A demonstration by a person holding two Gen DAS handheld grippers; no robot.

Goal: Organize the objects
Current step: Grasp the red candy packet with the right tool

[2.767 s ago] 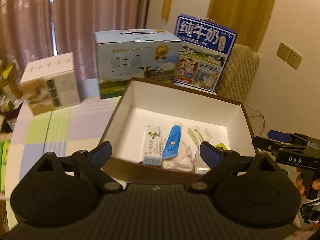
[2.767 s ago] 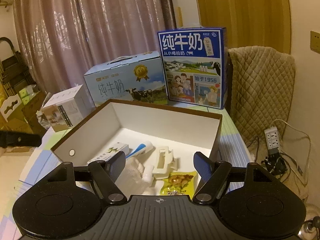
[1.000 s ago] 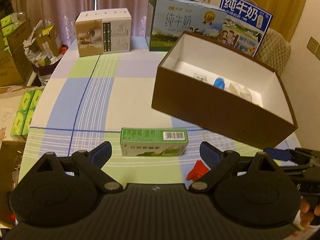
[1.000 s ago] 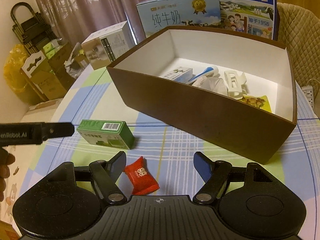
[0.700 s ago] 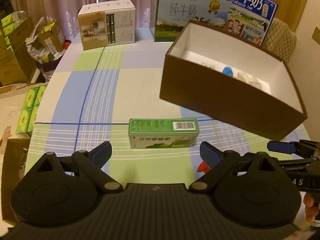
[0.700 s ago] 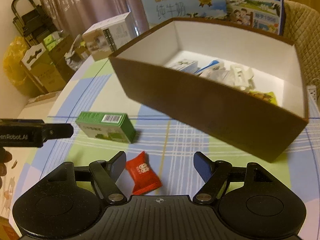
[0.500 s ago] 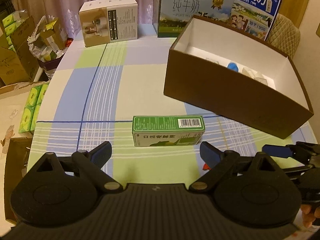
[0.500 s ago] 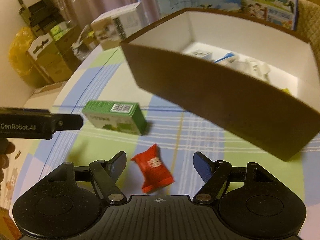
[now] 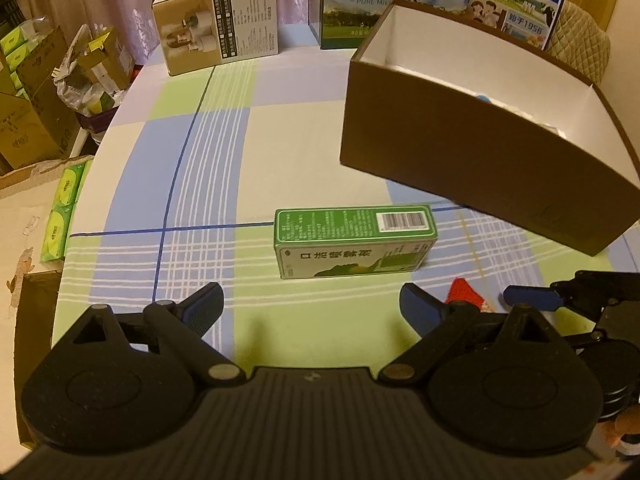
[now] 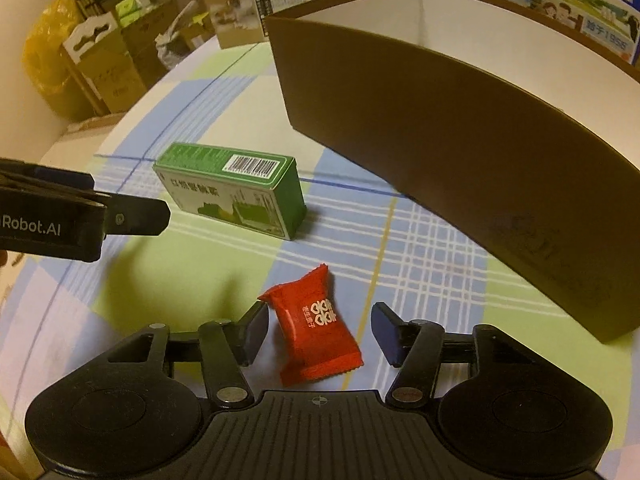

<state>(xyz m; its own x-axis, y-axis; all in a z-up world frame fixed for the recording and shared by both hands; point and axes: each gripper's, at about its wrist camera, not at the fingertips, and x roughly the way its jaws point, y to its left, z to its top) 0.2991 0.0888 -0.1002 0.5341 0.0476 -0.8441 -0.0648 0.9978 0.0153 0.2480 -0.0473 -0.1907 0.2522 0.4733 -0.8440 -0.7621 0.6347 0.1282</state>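
red candy packet (image 10: 314, 326) lies flat on the checked tablecloth (image 10: 192, 268), between the two fingers of the right gripper (image 10: 316, 330), which stands wide and not yet touching it. the packet sits skewed to the jaws, one crimped end pointing up toward the green carton (image 10: 236, 190), the other down toward the gripper body. the green carton lies on its side just beyond, apart from the packet, and the brown box (image 10: 460, 152) stands further right with its tall near wall facing the camera.

the step in hand looks like picking up the packet to put it in the box. to do it well, i would lower the tips until they nearly brush the cloth, centre the jaws on the packet's plump middle instead of its thin crimped edge, then close gently, since a foil wrapper is likely to slip or crumple. the lift then has to clear the box wall.

the left gripper (image 9: 310, 306) hovers in front of the green carton, jaws wide and empty.
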